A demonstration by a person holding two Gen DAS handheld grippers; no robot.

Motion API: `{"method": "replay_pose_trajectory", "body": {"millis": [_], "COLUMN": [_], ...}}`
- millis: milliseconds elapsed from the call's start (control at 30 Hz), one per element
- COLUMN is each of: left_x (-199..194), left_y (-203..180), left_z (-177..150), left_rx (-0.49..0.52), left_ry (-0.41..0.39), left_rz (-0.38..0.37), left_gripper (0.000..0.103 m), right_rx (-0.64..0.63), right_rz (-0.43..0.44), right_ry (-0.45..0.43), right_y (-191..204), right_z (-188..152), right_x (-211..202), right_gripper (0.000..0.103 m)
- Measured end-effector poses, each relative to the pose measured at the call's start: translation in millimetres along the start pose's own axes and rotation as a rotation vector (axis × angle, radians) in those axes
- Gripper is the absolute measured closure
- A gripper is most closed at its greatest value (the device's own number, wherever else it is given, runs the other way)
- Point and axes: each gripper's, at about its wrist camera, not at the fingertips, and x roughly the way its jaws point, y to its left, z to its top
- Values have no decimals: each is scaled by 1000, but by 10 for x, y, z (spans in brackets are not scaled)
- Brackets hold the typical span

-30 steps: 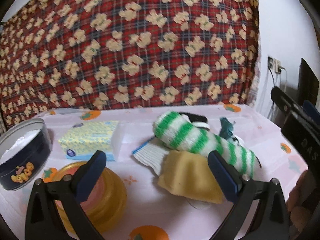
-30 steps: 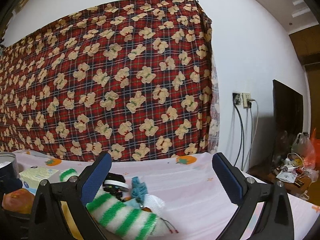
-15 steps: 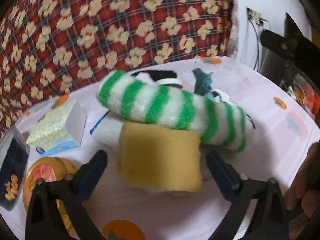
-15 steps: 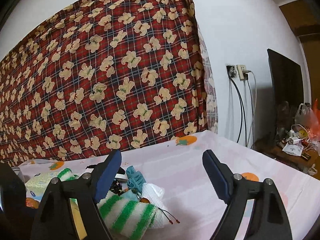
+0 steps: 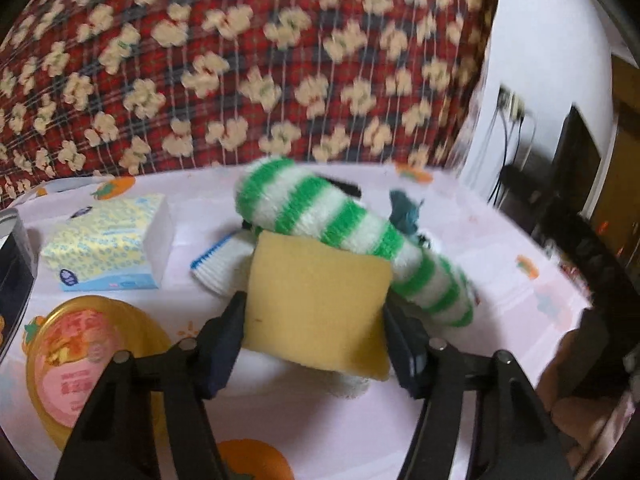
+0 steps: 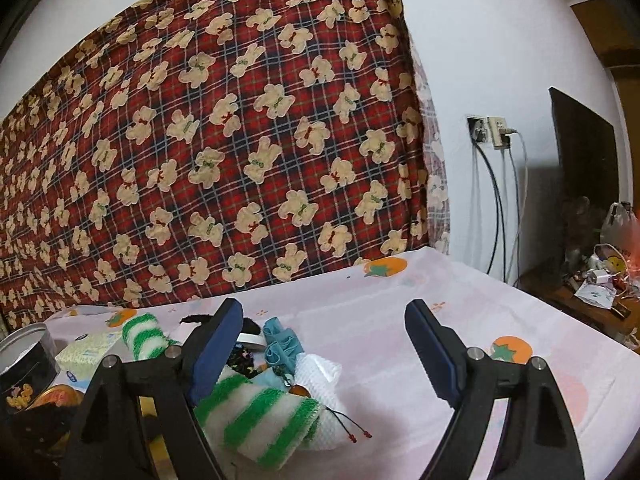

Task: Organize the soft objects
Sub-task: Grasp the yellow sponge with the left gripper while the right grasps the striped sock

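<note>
A yellow sponge (image 5: 316, 304) lies at the near side of a pile of soft things on the pink tablecloth (image 5: 500, 248). My left gripper (image 5: 314, 308) is closing around it, and both pads touch its sides. A green-and-white striped fuzzy sock (image 5: 320, 216) leans across the sponge's far edge, and a white glove with a blue cuff (image 5: 216, 264) lies to its left. In the right wrist view the sock (image 6: 256, 416) lies low on the left. My right gripper (image 6: 324, 312) hovers open above the cloth with nothing between its fingers.
A tissue pack (image 5: 108, 244), a yellow tub with a pink lid (image 5: 80, 368) and a black round tin (image 6: 24, 360) stand to the left. A teal cloth (image 6: 280, 344) and a white mesh cloth (image 6: 320, 376) lie in the pile. A hand (image 5: 576, 412) shows at lower right.
My left gripper moved in over the sponge and its jaws narrowed from wide open until they met the sponge's sides. The right gripper narrowed slightly and rolled a little.
</note>
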Motion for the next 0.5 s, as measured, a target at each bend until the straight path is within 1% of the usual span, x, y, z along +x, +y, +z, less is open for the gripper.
{"method": "replay_pose_trajectory", "body": {"millis": [133,233,333,400,433,500], "left_x": [-171,-364,-556,-667,-708,-771], "left_y": [68,176,281,351,389,473], "left_z": [-44,-58,-49,-40,-39,-32], "left_rx": [5,-10,-9,-12,-18,-37], "left_ry": [-27,-74,-131,-160,-166,-176], "left_rz": [18,14,-12,-19,-16,-18], "left_gripper": [39,39,39,39,39,39], "right_rx": [-30,-84,-168,-251,-301,-370], "right_rz": [63,131,228,283,298,299], "right_ry": [21,53,103,145,163,190], "right_y": [85,216,412,568,652,763], "right_z": [-15,-39,-92,-132,-158,-217], "right_x": [33,79,134,171,179,197], "right_gripper": [18,18,18,18,18,18]}}
